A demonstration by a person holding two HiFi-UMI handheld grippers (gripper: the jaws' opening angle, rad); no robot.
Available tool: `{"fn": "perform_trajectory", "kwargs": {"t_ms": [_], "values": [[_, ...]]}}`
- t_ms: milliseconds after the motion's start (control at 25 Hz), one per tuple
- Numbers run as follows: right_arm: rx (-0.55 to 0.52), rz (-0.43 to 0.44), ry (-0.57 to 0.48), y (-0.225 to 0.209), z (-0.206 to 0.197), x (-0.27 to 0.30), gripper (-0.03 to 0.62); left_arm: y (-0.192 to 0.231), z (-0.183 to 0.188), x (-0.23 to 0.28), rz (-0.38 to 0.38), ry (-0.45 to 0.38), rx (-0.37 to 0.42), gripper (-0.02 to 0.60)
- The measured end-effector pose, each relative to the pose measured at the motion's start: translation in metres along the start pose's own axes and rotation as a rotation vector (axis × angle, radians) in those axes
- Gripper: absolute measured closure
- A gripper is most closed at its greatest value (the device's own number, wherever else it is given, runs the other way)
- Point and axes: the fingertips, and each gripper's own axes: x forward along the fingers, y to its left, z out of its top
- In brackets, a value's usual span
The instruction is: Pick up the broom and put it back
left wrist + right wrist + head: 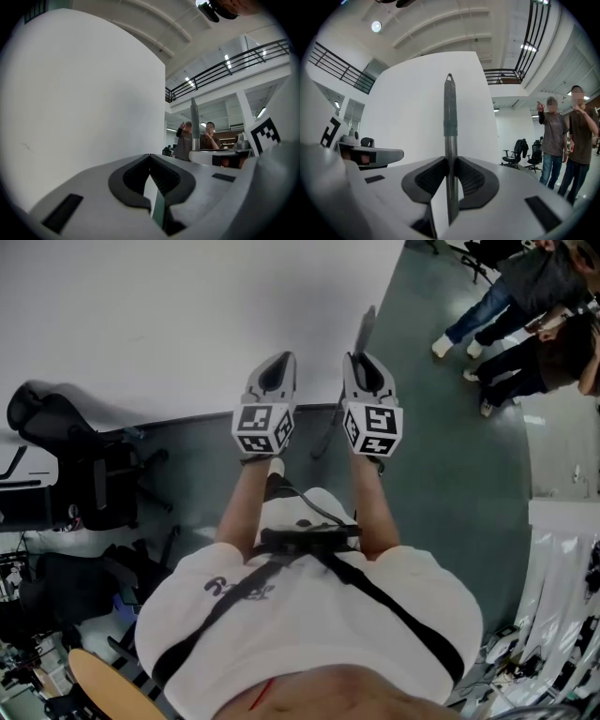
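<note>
One thin grey metal broom handle (449,117) stands straight up, pinched in the right gripper (450,164), close to the white wall (417,117) (the left gripper (150,161), pressed together and empty, is just beside it).

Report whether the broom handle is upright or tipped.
Upright: the broom handle stands vertical, clamped in the right hand-held gripper, tip pointing straight up.

Bright, even light from ceiling lamps (376,26); fisheye bending, black vignetted corners, nearest parts soft.
</note>
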Motion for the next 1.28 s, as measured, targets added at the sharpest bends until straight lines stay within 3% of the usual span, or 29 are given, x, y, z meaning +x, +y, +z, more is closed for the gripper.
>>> {"fn": "perform_trajectory", "kwargs": {"t_ms": [200,400,680,840,1080,1280], "values": [[-0.001,0.083,0.031,0.021,-0.002,0.013,0.502,0.019,0.003,-0.019,0.096,0.001,-0.004,0.569],[0.003,0.197,0.056,0.073,-0.012,0.035,0.502,0.065,0.002,-0.055,0.213,-0.004,-0.01,0.568],[-0.003,0.424,0.054,0.207,-0.013,0.074,0.502,0.167,0.01,-0.15,0.446,-0.031,-0.011,0.568],[-0.02,0.492,0.082,0.284,-0.013,0.093,0.502,0.229,0.02,-0.202,0.536,-0.041,-0.029,0.568],[-0.021,0.572,0.145,0.39,-0.033,0.106,0.502,0.303,0.023,-0.284,0.632,-0.048,-0.071,0.568],[-0.016,0.579,0.185,0.461,-0.066,0.126,0.502,0.356,0.01,-0.318,0.637,-0.029,-0.095,0.568]]}}
